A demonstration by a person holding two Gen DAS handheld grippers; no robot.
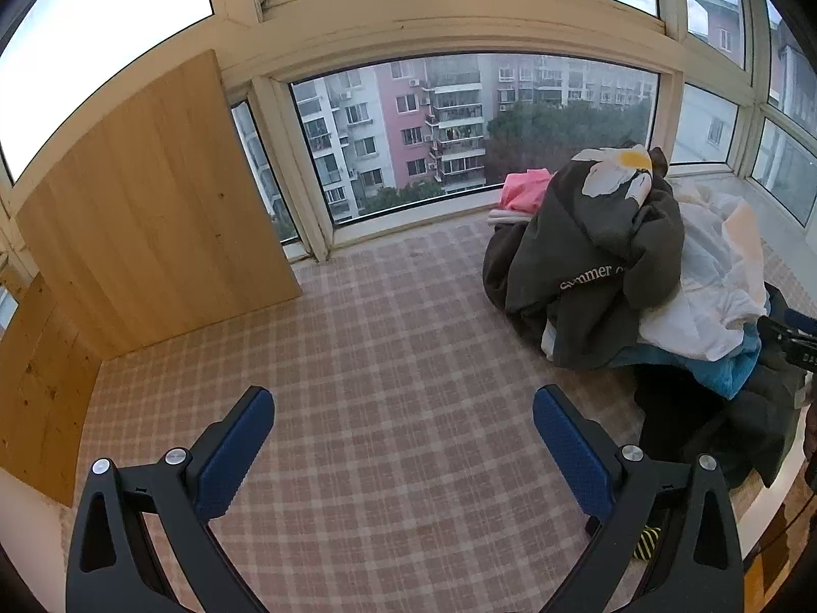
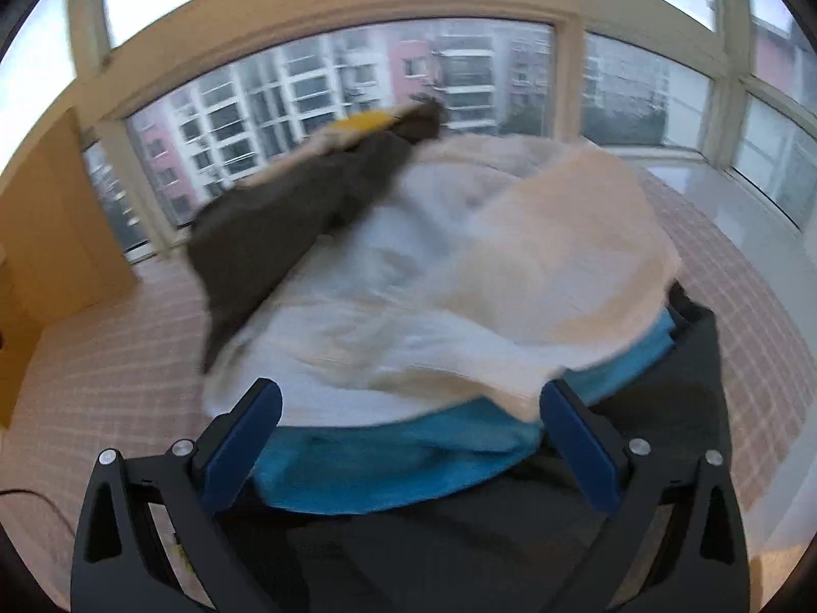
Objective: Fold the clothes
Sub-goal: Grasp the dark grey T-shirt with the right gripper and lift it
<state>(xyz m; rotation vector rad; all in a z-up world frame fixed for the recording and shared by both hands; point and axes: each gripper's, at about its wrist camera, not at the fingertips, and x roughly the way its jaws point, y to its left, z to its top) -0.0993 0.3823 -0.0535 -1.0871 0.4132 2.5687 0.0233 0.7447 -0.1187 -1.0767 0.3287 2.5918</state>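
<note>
The left gripper (image 1: pixel 403 403) hangs over a bare stretch of the pink checked cloth (image 1: pixel 388 337) that covers the surface, its blue-padded fingers (image 1: pixel 240 449) spread wide with nothing between them. The pile of clothes (image 1: pixel 633 265) sits off to its right, near the window (image 1: pixel 475 127). On top lies a dark olive sweatshirt (image 1: pixel 572 265) with a white and yellow flower print and pale lettering, slumped over a white garment (image 1: pixel 710 301); a blue piece (image 1: pixel 730 373) pokes out underneath, a pink one (image 1: pixel 526 186) shows at the back by the glass, and dark clothing (image 1: pixel 715 424) spills toward the near edge. A wooden board (image 1: pixel 153 204) leans upright at the left.

The right gripper (image 2: pixel 408 403) is right up against the pile, fingers (image 2: pixel 245 444) also wide apart and holding nothing, one on either side of the blue towel-like fabric (image 2: pixel 388 465). The white and cream cloth (image 2: pixel 459 276) rises just beyond the tips. That view is blurred, so I cannot tell whether the pads touch the fabric.
</note>
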